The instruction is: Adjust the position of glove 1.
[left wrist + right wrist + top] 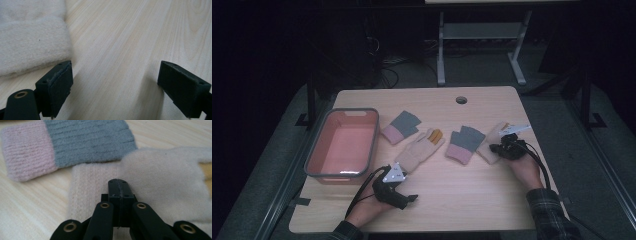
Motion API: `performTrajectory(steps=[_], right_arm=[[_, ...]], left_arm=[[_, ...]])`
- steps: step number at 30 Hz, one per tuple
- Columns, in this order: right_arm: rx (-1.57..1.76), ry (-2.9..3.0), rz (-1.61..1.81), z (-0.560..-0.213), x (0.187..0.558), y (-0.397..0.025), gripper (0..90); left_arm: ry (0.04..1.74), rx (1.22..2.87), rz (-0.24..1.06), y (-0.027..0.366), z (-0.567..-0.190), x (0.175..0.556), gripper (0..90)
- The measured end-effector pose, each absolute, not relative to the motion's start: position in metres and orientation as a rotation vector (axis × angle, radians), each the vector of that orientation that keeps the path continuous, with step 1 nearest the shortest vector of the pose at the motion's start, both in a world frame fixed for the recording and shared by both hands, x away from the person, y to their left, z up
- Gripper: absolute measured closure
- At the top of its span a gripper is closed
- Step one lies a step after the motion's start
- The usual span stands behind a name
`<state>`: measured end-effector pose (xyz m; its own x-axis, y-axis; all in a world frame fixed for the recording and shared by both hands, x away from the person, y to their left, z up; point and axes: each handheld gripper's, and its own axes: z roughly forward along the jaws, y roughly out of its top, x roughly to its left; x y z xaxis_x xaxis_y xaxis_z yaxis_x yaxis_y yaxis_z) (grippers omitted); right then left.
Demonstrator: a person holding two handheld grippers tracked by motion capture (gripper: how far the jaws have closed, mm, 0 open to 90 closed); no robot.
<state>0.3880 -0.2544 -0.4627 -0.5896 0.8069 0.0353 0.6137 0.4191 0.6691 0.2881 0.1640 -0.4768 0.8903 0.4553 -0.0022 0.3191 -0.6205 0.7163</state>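
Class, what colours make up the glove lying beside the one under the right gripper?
Pink cuff, grey body; the glove shows best in the right gripper view.

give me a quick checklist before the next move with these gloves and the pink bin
1. Left gripper open: ok, jaws wide apart.
2. Left gripper lined up on the left cream glove: not ok, the cuff lies beside one jaw, not between them.
3. Right gripper shut: ok, jaws together.
4. Right gripper gripping the right cream glove: cannot tell.
5. Pink bin ready to take gloves: ok, nothing inside.
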Motion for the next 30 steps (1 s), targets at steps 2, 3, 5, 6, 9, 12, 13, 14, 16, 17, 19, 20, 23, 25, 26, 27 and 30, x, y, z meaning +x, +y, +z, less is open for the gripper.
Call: performTrajectory(steps=[2, 3, 5, 6, 9, 12, 13, 14, 16, 17, 19, 20, 23, 25, 26, 27, 30], right_arm=[[1.232, 2.388, 0.940, -0.462, 0.387, -0.255, 90.0], [1.229, 2.395, 0.939, -0.462, 0.384, -0.255, 90.0], [1.223, 2.394, 0.941, -0.462, 0.383, -0.255, 90.0], [1.228, 2.406, 0.953, -0.462, 0.378, -0.255, 90.0], [1.217, 2.434, 0.948, -0.461, 0.371, -0.255, 90.0], [1.214, 2.450, 0.942, -0.460, 0.366, -0.254, 90.0], [1.210, 2.457, 0.936, -0.459, 0.363, -0.254, 90.0], [1.198, 2.463, 0.944, -0.459, 0.358, -0.253, 90.0], [1.193, 2.475, 0.948, -0.459, 0.353, -0.251, 90.0], [1.193, 2.480, 0.946, -0.458, 0.350, -0.249, 90.0], [1.171, 2.500, 0.939, -0.458, 0.345, -0.246, 90.0], [1.161, 2.508, 0.934, -0.457, 0.343, -0.245, 90.0], [1.145, 2.516, 0.937, -0.457, 0.336, -0.242, 90.0], [1.132, 2.528, 0.942, -0.457, 0.331, -0.240, 90.0], [1.115, 2.543, 0.949, -0.456, 0.326, -0.237, 90.0], [1.104, 2.550, 0.954, -0.456, 0.323, -0.235, 90.0], [1.086, 2.568, 0.960, -0.456, 0.314, -0.229, 90.0]], left_arm=[[0.553, 2.289, 0.230, 0.164, -0.477, 0.288, 12.3], [0.553, 2.290, 0.231, 0.164, -0.477, 0.288, 12.3], [0.554, 2.289, 0.231, 0.164, -0.477, 0.288, 12.3], [0.556, 2.289, 0.229, 0.164, -0.477, 0.288, 12.3], [0.555, 2.284, 0.232, 0.164, -0.477, 0.288, 12.3], [0.555, 2.286, 0.232, 0.164, -0.477, 0.288, 12.3], [0.555, 2.286, 0.232, 0.164, -0.477, 0.288, 12.3], [0.554, 2.289, 0.231, 0.164, -0.477, 0.288, 12.3], [0.555, 2.287, 0.231, 0.164, -0.477, 0.288, 12.3], [0.555, 2.287, 0.231, 0.164, -0.477, 0.288, 12.3], [0.554, 2.287, 0.231, 0.164, -0.477, 0.288, 12.3], [0.555, 2.287, 0.231, 0.164, -0.477, 0.288, 12.3], [0.555, 2.288, 0.231, 0.164, -0.477, 0.288, 12.3], [0.554, 2.287, 0.231, 0.164, -0.477, 0.288, 12.3], [0.554, 2.292, 0.230, 0.164, -0.476, 0.288, 12.3], [0.555, 2.290, 0.230, 0.164, -0.477, 0.288, 12.3], [0.555, 2.284, 0.233, 0.164, -0.477, 0.288, 12.3]])
